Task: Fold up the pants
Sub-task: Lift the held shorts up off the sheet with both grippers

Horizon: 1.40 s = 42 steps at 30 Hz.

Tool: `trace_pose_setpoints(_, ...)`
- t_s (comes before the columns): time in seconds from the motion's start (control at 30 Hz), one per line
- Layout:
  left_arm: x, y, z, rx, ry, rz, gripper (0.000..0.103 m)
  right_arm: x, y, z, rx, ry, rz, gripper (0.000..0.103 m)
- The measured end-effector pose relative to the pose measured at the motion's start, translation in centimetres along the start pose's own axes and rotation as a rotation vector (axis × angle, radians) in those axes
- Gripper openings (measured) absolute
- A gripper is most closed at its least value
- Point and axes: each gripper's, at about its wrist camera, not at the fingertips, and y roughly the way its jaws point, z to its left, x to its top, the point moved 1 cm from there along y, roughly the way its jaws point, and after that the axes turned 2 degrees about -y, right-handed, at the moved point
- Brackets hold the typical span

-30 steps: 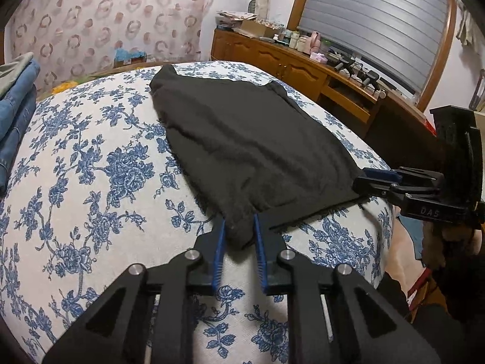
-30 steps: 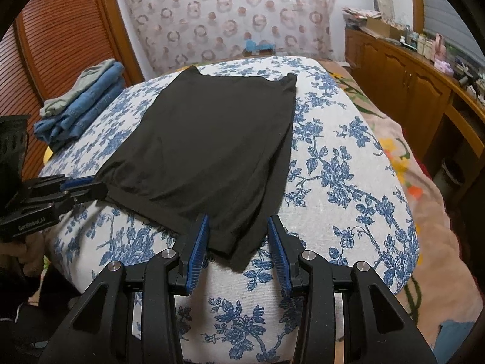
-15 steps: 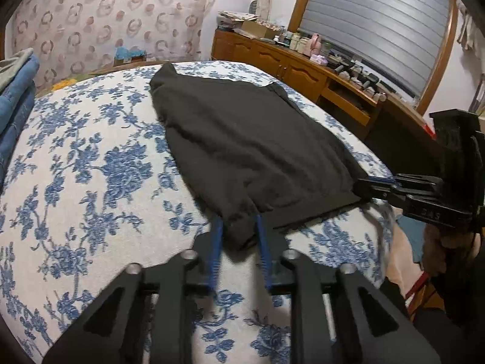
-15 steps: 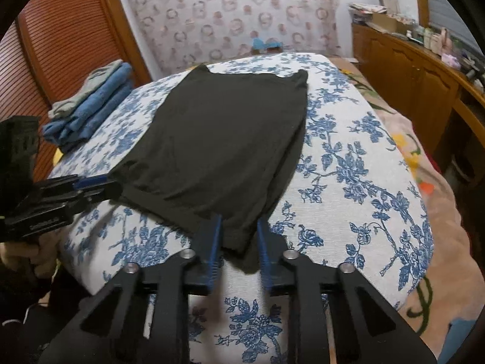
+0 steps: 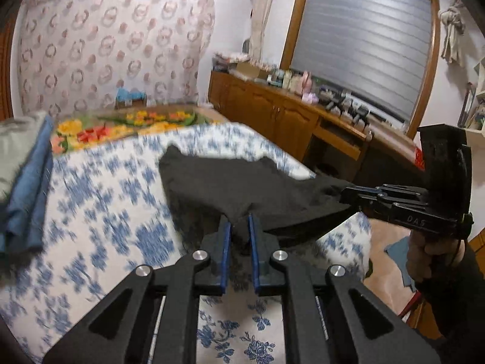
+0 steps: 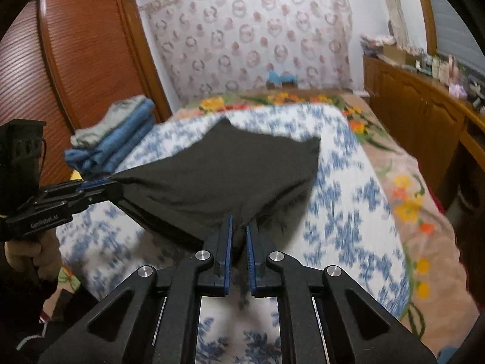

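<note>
Gripping one near corner of the black pants between the closed blue pads, the left gripper held that hem raised off the blue-flowered bedspread. Stacked at the far left edge of the bed: a pile of folded blue and grey clothes, blurred. Stretched from the left gripper's pinch across to the other near corner, the pants' near edge hung taut in the air, with the far end apparently resting on the bedspread farther up the bed. Clamped on that second corner, seen at the right of the left wrist view, the right gripper, its handle wrapped by the person's hand. Confirmed in the right wrist view: fabric pinched between the right gripper's narrow-set pads, dark cloth hanging down between them. Beyond the bed, a patterned curtain along the back wall, a wooden sideboard crowded with small items to the right, and a grey roller blind above it.
</note>
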Motion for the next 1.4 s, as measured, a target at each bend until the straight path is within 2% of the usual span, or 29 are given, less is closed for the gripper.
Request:
trace_pose_setpoints(0.3,4.8,-7.0,0.0,0.037,0.073,-0.153,0.008,6.0,-4.0,3.3,0.071,-0.089,-0.134,0.005)
trace_pose_setpoints(0.47,6.0,-8.9,1.5,0.071,0.075,-0.21,0.008,8.9,-5.0,5.6,0.112,-0.145,-0.195,0.005)
trace_pose_setpoints(0.57,5.2,-7.8,3.1,0.079,0.06,-0.183,0.008,9.2,-3.6,6.1,0.14,-0.169,-0.182,0.005)
trace_pose_setpoints(0.8,2.6,-1.9,7.3,0.093,-0.008,-0.058,0.008,6.8,3.4,4.9,0.177,-0.131,-0.038,0.005)
trace_pose_setpoints(0.93,3.0,0.6,8.6,0.098,-0.038,-0.03,0.008,6.8,6.8,4.1,0.179,-0.125,0.023,0.005)
trace_pose_setpoints(1.03,4.9,1.7,9.7,0.115,-0.034,-0.025,0.008,8.9,9.0,3.4,0.178,-0.139,0.035,0.005)
trace_pose_setpoints(1.17,10.3,1.8,10.3,0.152,0.008,-0.085,0.008,13.9,11.1,3.0,0.143,-0.177,0.019,0.005)
trace_pose_setpoints(1.3,16.6,0.3,9.6,0.226,0.074,-0.192,0.008,20.0,10.3,2.9,0.128,-0.204,-0.086,0.005)
trace_pose_setpoints(1.4,19.1,-1.2,8.8,0.252,0.114,-0.252,0.008,23.6,8.2,2.3,0.165,-0.168,-0.192,0.005)
